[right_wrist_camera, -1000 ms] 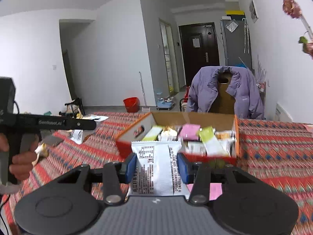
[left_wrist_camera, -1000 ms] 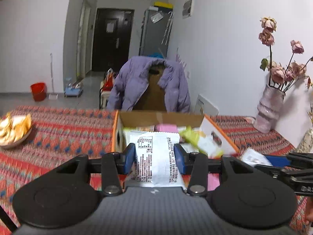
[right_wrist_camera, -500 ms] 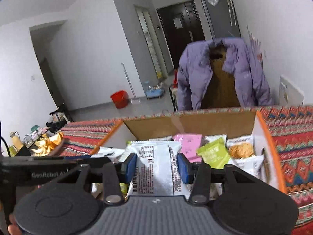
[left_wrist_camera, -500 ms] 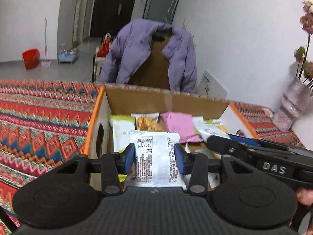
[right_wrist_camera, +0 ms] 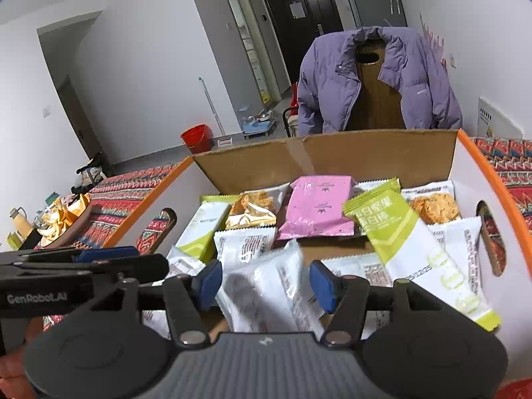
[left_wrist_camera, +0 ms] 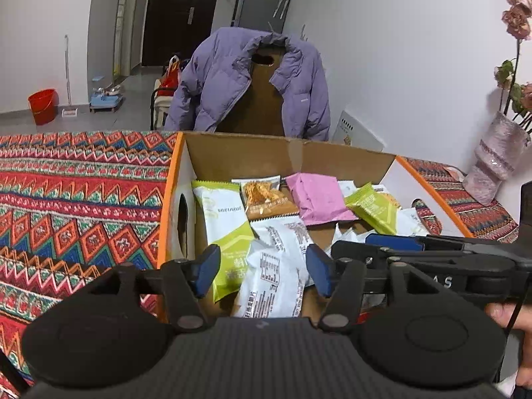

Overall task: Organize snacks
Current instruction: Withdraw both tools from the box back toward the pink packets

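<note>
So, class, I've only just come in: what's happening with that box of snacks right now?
A person holds a gripper in each hand over an open cardboard box on a patterned tablecloth. Both the left gripper and the right gripper have open jaws, and a white snack packet lies loose between each pair of fingers, over the packets already inside. The box also holds a pink packet and green-and-white ones.

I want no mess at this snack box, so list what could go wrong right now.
1. Both grippers, left and right, hang open and close together over the cardboard box; they could knock into each other.
2. The white packet below the right gripper looks blurred and tilted, so it may land on edge or slide.
3. The loose pile of packets, with a green packet leaning across others, could shift.
</note>
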The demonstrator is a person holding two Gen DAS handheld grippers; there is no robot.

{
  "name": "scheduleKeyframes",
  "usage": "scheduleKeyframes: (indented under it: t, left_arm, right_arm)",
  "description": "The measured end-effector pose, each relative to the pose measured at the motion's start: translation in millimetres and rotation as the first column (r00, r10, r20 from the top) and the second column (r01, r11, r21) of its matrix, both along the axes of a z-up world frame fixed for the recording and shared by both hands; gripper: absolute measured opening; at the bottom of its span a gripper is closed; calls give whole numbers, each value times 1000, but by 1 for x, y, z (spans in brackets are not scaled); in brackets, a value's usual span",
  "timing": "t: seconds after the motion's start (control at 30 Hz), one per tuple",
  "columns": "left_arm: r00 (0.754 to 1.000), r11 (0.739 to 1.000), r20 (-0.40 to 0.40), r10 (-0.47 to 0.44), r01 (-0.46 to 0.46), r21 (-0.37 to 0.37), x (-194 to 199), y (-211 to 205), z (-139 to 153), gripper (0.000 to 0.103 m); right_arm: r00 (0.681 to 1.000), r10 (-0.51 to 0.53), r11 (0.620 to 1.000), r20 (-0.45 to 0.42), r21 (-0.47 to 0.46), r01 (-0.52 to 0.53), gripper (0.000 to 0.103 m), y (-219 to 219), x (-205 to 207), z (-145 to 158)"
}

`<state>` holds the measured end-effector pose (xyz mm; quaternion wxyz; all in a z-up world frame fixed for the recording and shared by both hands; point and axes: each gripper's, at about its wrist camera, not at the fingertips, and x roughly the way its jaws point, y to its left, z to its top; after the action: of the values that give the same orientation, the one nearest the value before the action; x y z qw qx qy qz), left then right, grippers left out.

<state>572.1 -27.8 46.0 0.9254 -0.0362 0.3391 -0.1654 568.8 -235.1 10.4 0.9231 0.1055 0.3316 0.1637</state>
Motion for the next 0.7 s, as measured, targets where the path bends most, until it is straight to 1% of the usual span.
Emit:
scheduleKeyframes:
  t: [0.13,0.23,0.3,0.37,0.43,0.57,0.63,0.7]
  left_arm:
    - [999,1000,33,-1,0,24,-11,4,13,61]
    - [999,999,53,-4,2,34,-26,8,27,62]
    - [997,999,77,-12,8,44,-41,11,37,66]
    - [994,998,110,-10,4,56,-61,15,48,69]
    - [990,998,137,21,-29,58,-83,21,58,69]
    - [986,997,156,65,-71,37,-129,32,71,71]
    - [983,996,169,74,-81,35,-158,35,76,73]
    - [976,995,203,78,-89,43,-189,37,79,77]
  right_arm:
    - [999,-20,1000,27,-11,20,59,-9,-9,18]
    - [998,-22,999,59,-30,23,62,-15,-25,37]
    - [996,-15,999,92,-49,20,69,-20,-42,51]
    - [993,-11,998,116,-58,18,73,-26,-59,65]
    - [990,2,998,138,-67,7,73,-32,-80,78]
    - [984,18,993,175,-120,3,75,-40,-126,97]
    - [981,26,990,192,-143,2,81,-45,-154,103]
    - [976,34,987,217,-162,1,84,-48,-187,106]
